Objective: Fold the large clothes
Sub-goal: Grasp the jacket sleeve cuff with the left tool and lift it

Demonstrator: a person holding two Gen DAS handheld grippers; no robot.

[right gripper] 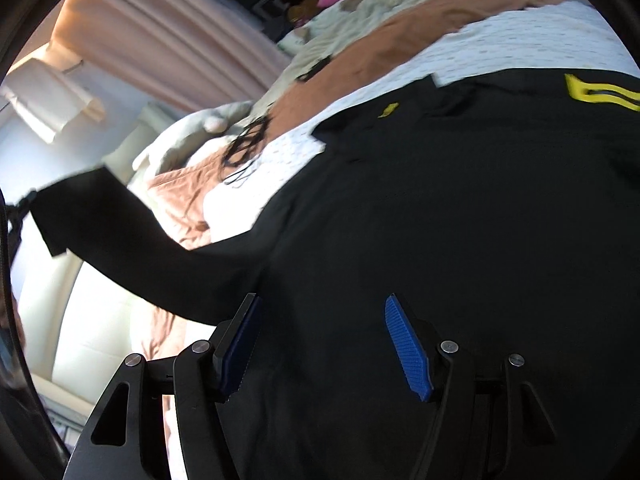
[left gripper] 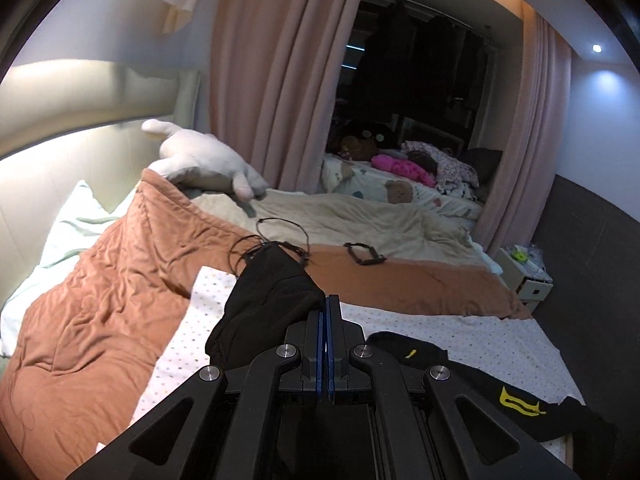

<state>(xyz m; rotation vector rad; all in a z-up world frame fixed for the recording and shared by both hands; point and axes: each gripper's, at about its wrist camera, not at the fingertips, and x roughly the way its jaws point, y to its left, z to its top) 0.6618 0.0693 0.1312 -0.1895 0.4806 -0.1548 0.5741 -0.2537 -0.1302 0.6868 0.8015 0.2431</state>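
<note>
A large black garment (right gripper: 440, 200) with yellow print lies spread on the dotted sheet (right gripper: 520, 40) of a bed. One long black sleeve (right gripper: 120, 232) is lifted off to the left. In the left wrist view that sleeve (left gripper: 272, 292) bunches at the tips of my left gripper (left gripper: 326, 300), whose blue pads are shut on its cloth. The garment's body with the yellow mark (left gripper: 520, 404) lies lower right of it. My right gripper (right gripper: 322, 300) hovers over the garment's body with its jaws wide apart and nothing pinched between the blue pads (right gripper: 408, 344).
An orange quilt (left gripper: 120, 280) covers the bed's left and far side, with a white plush toy (left gripper: 204, 156) behind it. Black cords (left gripper: 280, 236) and a black strap (left gripper: 364, 254) lie on the quilt. Pink curtains (left gripper: 280, 80) and a small bedside drawer unit (left gripper: 524, 276) stand beyond.
</note>
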